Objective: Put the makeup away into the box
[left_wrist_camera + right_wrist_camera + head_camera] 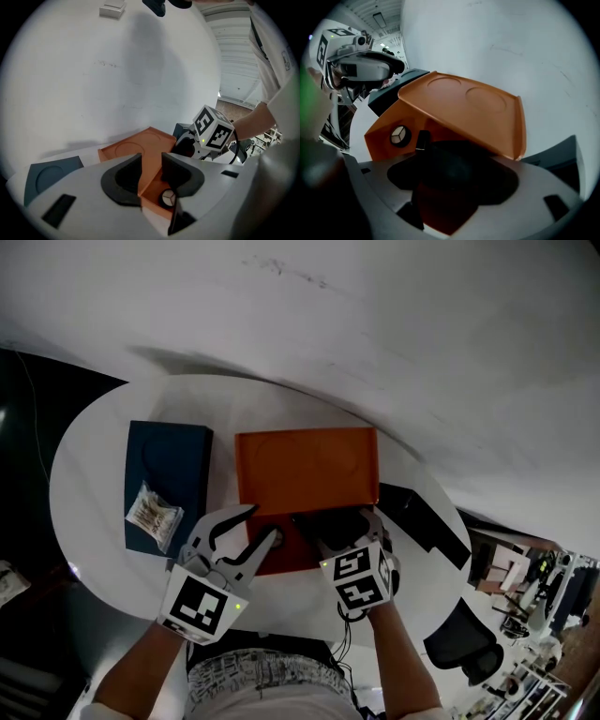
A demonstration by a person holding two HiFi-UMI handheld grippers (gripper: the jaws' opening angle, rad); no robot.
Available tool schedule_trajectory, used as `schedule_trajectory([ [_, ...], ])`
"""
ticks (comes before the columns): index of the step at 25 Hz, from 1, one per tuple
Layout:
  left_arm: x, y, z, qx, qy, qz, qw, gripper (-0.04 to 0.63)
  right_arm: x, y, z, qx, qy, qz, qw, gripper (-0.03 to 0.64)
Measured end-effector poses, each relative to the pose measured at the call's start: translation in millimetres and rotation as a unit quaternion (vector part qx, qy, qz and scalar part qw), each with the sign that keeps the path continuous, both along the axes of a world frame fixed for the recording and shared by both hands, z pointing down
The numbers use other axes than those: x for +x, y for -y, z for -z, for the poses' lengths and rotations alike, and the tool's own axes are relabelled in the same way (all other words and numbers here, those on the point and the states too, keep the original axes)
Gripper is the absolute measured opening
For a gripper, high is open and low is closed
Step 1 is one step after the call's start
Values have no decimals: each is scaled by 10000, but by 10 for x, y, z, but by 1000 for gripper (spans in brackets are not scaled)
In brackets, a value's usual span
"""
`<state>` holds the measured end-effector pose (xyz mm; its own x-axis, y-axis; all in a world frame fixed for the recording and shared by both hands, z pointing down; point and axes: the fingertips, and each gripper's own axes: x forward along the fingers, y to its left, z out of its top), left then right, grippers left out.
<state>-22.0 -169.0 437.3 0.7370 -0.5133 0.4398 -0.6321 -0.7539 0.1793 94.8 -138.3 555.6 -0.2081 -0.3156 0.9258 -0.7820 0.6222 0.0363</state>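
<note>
We read this as a loading step: the orange box (380, 132) sits on the white table (94, 484) just ahead of us, its lid (305, 470) tilted up and back so the tray is open from above; the right gripper (452, 173) points steeply down into that tray, closed on a dark, rounded makeup piece (450, 159), and we judge this steep angle is chosen so the piece can go in under the raised lid; two things already lie inside by the far wall, a small round compact (399, 135) with a pale three-part face and a short black stick (423, 140), so the free floor nearer us looks like the sensible spot; the left gripper (264, 521) has its jaws apart astride the box's left wall, and we cannot see the pads pressing on it; we take that as bracing, so the light box will not slide; off to the left, a blue case (169, 465) carries a small packet (153, 515), well apart from both grippers.
</note>
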Motion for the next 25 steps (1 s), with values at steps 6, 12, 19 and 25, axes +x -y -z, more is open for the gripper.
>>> schedule_trajectory([
  [6,-44,69,4,-33,-35,-124,9999,147,28,-15,-118,-181,-508,30,9985,350],
  [12,-77,92,-26,-77,-84,-202,9997,147,29,-43,-190,-399,-766,149,9962,351],
  [19,-83,96,-35,-92,-105,-231,9996,147,29,-44,-202,-500,-779,139,9956,351],
  [25,-100,65,-20,-72,-45,-252,9996,147,23,-55,-205,-478,-772,193,9957,353],
])
